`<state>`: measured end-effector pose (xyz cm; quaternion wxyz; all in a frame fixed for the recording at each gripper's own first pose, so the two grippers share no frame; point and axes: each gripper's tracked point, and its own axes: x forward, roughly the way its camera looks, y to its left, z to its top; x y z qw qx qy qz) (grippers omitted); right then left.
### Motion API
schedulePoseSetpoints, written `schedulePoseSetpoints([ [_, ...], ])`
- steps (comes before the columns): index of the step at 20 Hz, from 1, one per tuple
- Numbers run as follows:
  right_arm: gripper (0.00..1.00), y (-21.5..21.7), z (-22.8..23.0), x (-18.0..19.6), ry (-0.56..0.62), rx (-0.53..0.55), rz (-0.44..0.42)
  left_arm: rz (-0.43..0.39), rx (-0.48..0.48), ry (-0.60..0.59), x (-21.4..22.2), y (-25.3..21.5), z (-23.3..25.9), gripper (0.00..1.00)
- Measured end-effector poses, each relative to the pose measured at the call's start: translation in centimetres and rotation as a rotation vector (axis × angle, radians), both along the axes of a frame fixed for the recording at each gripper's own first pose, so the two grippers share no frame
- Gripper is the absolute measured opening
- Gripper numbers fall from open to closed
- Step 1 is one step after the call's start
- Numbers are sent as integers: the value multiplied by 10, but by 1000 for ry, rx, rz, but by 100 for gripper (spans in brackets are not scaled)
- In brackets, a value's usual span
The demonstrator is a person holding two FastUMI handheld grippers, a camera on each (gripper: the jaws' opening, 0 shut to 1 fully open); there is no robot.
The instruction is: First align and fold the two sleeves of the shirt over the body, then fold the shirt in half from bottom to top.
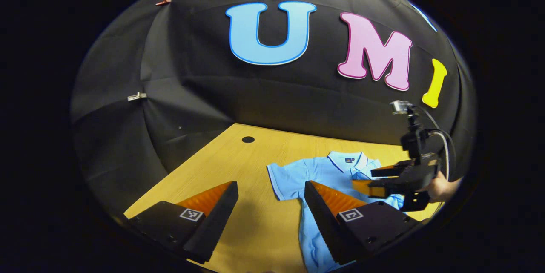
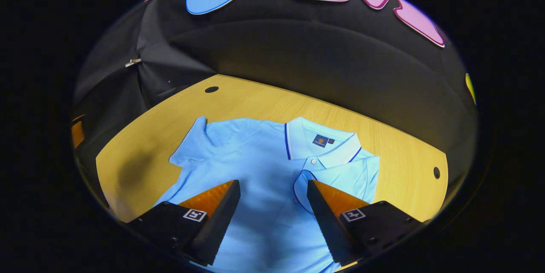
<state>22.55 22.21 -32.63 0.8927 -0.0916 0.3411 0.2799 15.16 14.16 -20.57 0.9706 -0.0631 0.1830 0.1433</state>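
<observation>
A light blue polo shirt (image 2: 255, 158) lies face up on the wooden table (image 2: 255, 102), collar (image 2: 323, 141) toward the wall. One sleeve (image 2: 191, 145) is spread out flat. The other sleeve (image 2: 340, 173) lies folded over the chest, its trimmed hem beside the placket. My right gripper (image 2: 272, 182) hovers open over the shirt's body with nothing between its fingers. In the left gripper view the shirt (image 1: 319, 170) sits right of centre. My left gripper (image 1: 270, 184) stands open above bare table and the spread sleeve (image 1: 281, 179). The right gripper (image 1: 366, 179), held by a hand (image 1: 443, 188), hangs over the shirt's far side.
The black cloth wall rises just behind the table. The tabletop has round cable holes (image 2: 211, 89) (image 2: 436, 172) (image 1: 248, 139). A metal clip (image 1: 137, 96) is pinned to the cloth at the left. Bare wood (image 1: 221, 158) stretches left of the shirt.
</observation>
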Motion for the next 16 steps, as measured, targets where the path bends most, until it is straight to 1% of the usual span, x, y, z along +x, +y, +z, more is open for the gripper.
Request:
schedulePoseSetpoints([
  [2,98,-21,10,-9,-12,10,-35,-24,10,9,28,9,-12,99],
  [4,98,-51,21,-13,-49,-9,-72,-64,20,53,56,15,-32,100],
  [6,98,-73,34,-21,-64,7,-101,-78,13,83,84,24,-51,99],
  [10,98,-123,56,-32,-72,48,-184,-78,-2,97,144,39,-86,99],
  [12,97,-152,61,-38,-88,25,-209,-79,-46,124,171,40,-106,99],
  [15,98,-179,67,-49,-104,34,-247,-78,-58,192,198,47,-140,100],
  [16,98,-185,66,-52,-101,41,-258,-84,-55,211,201,47,-149,100],
])
